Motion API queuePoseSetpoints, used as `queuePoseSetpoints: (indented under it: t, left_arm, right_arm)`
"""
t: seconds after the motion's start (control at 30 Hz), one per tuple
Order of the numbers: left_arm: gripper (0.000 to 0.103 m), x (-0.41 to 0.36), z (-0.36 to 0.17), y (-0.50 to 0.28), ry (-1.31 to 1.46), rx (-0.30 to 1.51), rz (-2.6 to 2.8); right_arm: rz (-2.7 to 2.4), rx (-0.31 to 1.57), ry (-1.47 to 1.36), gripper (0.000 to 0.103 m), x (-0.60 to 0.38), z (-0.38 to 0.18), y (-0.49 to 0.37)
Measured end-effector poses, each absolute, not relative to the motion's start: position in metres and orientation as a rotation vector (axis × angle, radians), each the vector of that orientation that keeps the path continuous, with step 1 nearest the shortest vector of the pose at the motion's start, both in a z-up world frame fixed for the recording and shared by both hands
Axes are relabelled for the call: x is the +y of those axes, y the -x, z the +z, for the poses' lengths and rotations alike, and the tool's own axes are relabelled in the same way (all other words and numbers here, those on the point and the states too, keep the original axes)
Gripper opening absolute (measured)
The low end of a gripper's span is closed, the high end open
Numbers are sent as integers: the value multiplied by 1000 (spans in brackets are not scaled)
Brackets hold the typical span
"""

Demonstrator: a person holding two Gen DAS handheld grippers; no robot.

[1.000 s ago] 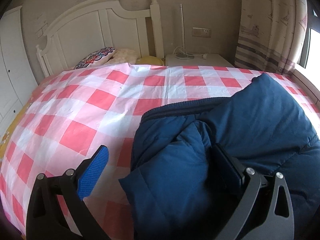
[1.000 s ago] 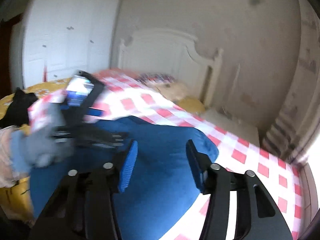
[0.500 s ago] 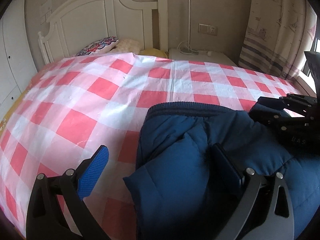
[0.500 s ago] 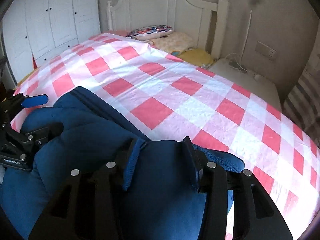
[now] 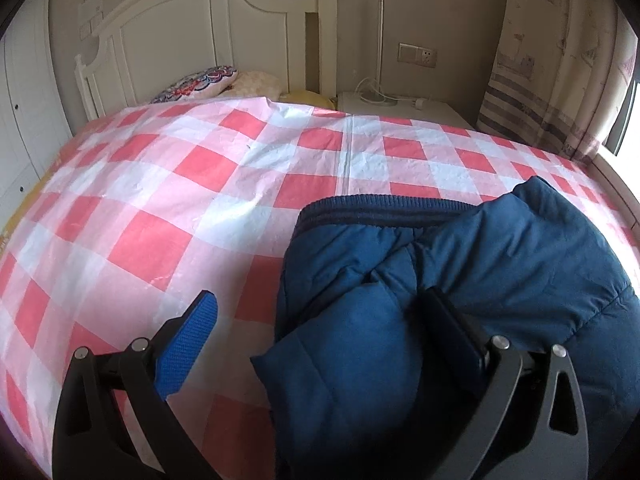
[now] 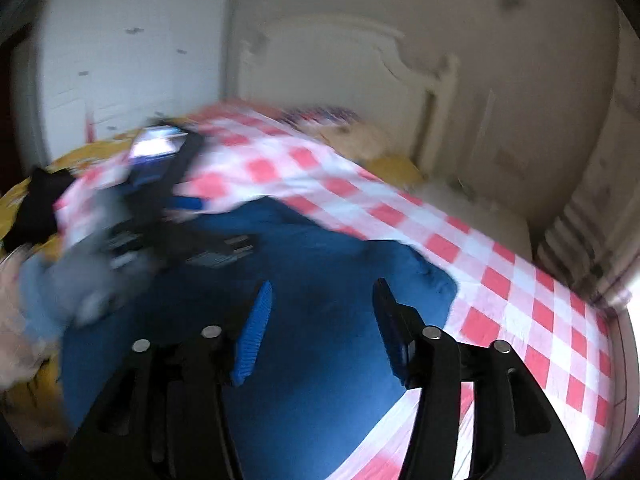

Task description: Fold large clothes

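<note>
A dark blue padded jacket [image 5: 460,288] lies bunched on the red-and-white checked bed cover [image 5: 208,184], at the near right in the left wrist view. My left gripper [image 5: 320,320] is open; its right finger rests on the jacket and its left finger hangs over the cover, a fold of jacket between them. In the blurred right wrist view the jacket [image 6: 320,272] lies spread below my right gripper [image 6: 320,308], which is open, empty and above it. The left gripper [image 6: 172,184] and a gloved hand show at the left.
A white headboard [image 5: 208,40] and pillows [image 5: 208,80] stand at the far end of the bed. A white nightstand [image 5: 400,108] with a lamp and a curtain [image 5: 560,60] are at the far right. White wardrobe doors [image 6: 120,48] line the left wall.
My right gripper has lifted up off the jacket and pulled back; it has left the left wrist view. The left gripper has stayed open on the jacket fold.
</note>
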State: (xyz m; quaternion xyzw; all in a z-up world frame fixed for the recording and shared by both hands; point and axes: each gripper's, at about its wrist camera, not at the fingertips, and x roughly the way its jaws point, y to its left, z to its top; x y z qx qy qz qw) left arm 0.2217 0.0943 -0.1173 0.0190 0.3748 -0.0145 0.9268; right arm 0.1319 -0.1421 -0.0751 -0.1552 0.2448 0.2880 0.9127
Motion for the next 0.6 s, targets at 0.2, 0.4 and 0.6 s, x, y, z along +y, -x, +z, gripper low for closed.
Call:
queuePoseSetpoints:
  t: [0.2, 0.4, 0.6]
  left_arm:
    - [101, 91, -117, -220, -57, 753, -19]
    - [101, 89, -116, -218, -78, 742, 2]
    - [101, 84, -112, -211, -109, 716, 25]
  right_arm:
    - [637, 602, 249, 70, -151, -118, -109]
    - [617, 488, 380, 71, -143, -105, -52]
    - [678, 526, 239, 72, -166, -136, -61]
